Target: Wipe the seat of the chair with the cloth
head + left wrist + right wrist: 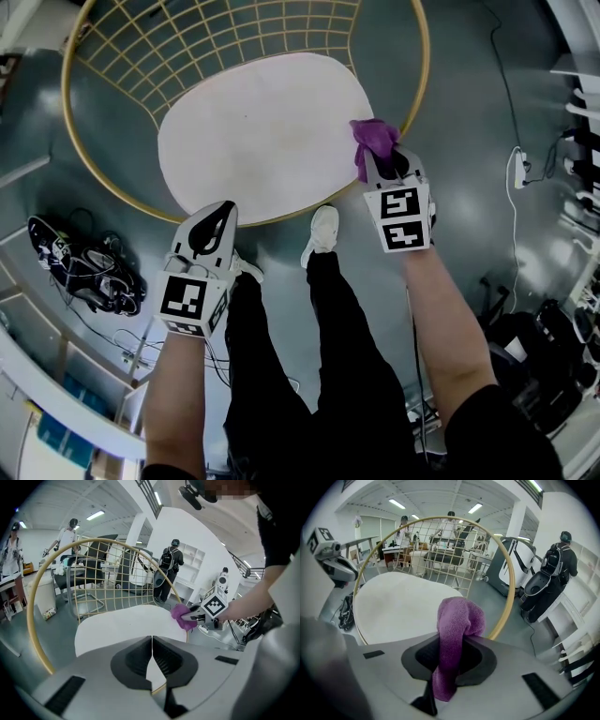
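Observation:
The chair has a round white seat (267, 131) inside a gold wire frame (187, 52). A purple cloth (374, 141) is pinched in my right gripper (382, 161), which hovers at the seat's right front edge; the cloth (454, 634) bulges out between the jaws above the seat (393, 609). My left gripper (211, 225) is shut with nothing in it, just off the seat's near edge, its jaws pressed together (152, 660). From the left gripper view the cloth (182, 616) shows at the seat's (126, 623) far right.
A person's legs and white shoe (322, 230) stand right below the chair. Black gear and cables (84, 267) lie on the grey floor at the left. A power strip (517, 169) and racks are at the right. People stand beyond the chair (555, 569).

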A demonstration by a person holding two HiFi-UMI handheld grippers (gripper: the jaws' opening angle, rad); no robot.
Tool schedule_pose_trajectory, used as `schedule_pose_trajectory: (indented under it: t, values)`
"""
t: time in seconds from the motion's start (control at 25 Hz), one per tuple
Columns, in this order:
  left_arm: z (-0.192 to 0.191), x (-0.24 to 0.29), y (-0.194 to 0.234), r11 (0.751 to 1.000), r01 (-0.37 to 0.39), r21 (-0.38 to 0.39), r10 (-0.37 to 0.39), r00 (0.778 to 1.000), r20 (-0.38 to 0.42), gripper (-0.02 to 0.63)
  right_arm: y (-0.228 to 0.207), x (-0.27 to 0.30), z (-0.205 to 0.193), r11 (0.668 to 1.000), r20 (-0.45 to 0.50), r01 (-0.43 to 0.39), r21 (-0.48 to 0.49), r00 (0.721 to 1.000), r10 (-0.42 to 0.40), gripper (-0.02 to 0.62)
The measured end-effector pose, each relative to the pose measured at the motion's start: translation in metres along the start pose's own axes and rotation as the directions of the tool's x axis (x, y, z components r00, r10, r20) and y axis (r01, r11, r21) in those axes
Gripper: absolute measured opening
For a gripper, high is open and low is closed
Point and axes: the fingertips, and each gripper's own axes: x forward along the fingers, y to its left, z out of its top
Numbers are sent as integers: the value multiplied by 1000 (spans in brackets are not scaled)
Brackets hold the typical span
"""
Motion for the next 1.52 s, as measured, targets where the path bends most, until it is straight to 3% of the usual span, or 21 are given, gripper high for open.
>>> schedule_pose_trajectory:
  t: [0.28,0.44,0.68,1.08,1.24,1.52]
  values:
    - [6,-19,26,999,-42,-12,43,999,20,18,64,-2,48,977,115,-207,56,973,200,74]
    - [4,-32,41,998,-63,-28,64,998,25,18,125,5,76,933,150,-354,73,928,340,74]
    - [-6,-55,65,996,-78,-44,79,997,21,18,207,12,116,861,185,-501,87,857,480,74]
    - [-22,-86,97,993,-99,-58,101,994,41,18,304,18,152,786,169,-617,46,780,602,74]
    - [-23,-95,104,993,-101,-63,105,993,55,18,318,27,151,790,140,-613,27,784,604,74]
    - [-26,-98,106,993,-98,-68,102,993,63,18,297,43,143,837,115,-543,66,837,534,74]
